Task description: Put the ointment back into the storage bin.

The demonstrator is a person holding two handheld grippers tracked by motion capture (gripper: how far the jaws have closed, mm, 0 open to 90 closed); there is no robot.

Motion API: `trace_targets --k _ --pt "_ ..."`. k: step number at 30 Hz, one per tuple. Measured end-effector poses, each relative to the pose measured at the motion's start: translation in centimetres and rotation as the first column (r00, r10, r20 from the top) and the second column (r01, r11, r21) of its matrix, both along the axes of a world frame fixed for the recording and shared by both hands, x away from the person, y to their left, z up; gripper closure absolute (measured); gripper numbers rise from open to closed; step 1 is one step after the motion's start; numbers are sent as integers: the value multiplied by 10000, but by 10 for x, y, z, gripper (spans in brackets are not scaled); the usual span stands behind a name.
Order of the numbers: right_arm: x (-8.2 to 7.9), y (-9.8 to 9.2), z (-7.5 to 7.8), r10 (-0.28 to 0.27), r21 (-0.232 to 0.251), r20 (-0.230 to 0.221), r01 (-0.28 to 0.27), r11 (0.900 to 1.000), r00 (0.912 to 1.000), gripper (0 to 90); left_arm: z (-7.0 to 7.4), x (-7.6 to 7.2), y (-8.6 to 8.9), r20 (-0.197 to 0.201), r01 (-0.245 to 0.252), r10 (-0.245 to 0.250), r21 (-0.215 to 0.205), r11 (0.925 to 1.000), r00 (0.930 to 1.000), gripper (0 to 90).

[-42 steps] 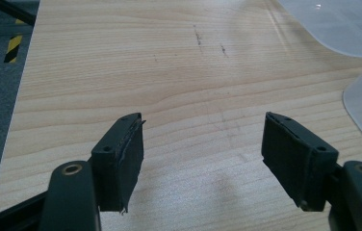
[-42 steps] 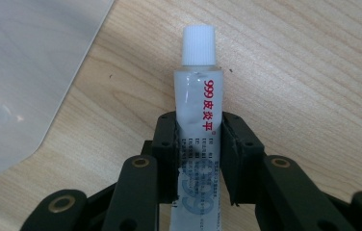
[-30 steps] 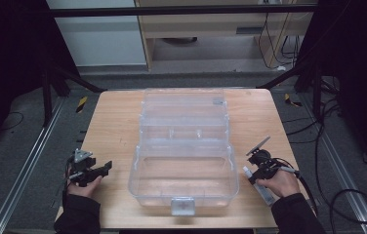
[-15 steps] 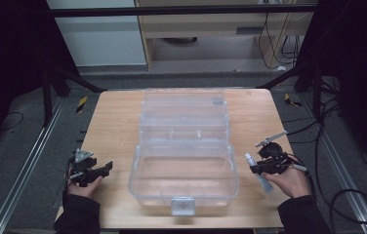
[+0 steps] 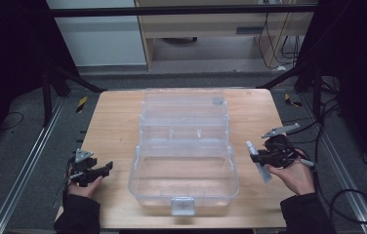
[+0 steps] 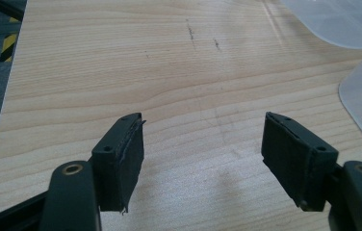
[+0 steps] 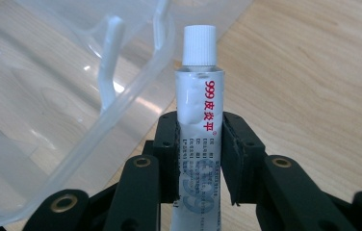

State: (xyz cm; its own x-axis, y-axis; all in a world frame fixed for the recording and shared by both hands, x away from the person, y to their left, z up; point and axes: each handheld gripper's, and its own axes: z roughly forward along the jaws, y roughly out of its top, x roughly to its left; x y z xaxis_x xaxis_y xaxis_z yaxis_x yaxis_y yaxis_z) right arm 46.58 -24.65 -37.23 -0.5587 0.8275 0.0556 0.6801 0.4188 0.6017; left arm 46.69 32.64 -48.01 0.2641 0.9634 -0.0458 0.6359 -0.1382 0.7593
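right gripper view: tube [image 7: 199, 120] was clamped by the right gripper [image 7: 199, 159]; clearing the box [image 7: 121, 110] rim was advised. left gripper [image 6: 203, 159] was open, empty.

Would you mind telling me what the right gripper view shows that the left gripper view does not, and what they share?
Right gripper view alone: a white-capped tube with red print, clamped between the right claw, its cap beside the clear plastic box rim.

Left gripper view alone: the left claw spread wide with nothing between, and grey floor past the table's edge.

Both: the wooden table and clear plastic at the side.
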Motion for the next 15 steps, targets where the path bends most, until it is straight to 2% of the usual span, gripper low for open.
trace_targets --k 5,10,15 --pt "0 2 11 131 153 232 -135 9998 9996 697 0 0 0 -16 24 -24 1 10000 10000 312" --pt "-2 9 27 613 157 684 -625 9979 9958 697 0 0 0 -1 6 -6 1 10000 10000 313" --pt "-2 15 38 973 76 908 -984 9951 9911 697 0 0 0 -19 19 -19 0 10000 10000 314"
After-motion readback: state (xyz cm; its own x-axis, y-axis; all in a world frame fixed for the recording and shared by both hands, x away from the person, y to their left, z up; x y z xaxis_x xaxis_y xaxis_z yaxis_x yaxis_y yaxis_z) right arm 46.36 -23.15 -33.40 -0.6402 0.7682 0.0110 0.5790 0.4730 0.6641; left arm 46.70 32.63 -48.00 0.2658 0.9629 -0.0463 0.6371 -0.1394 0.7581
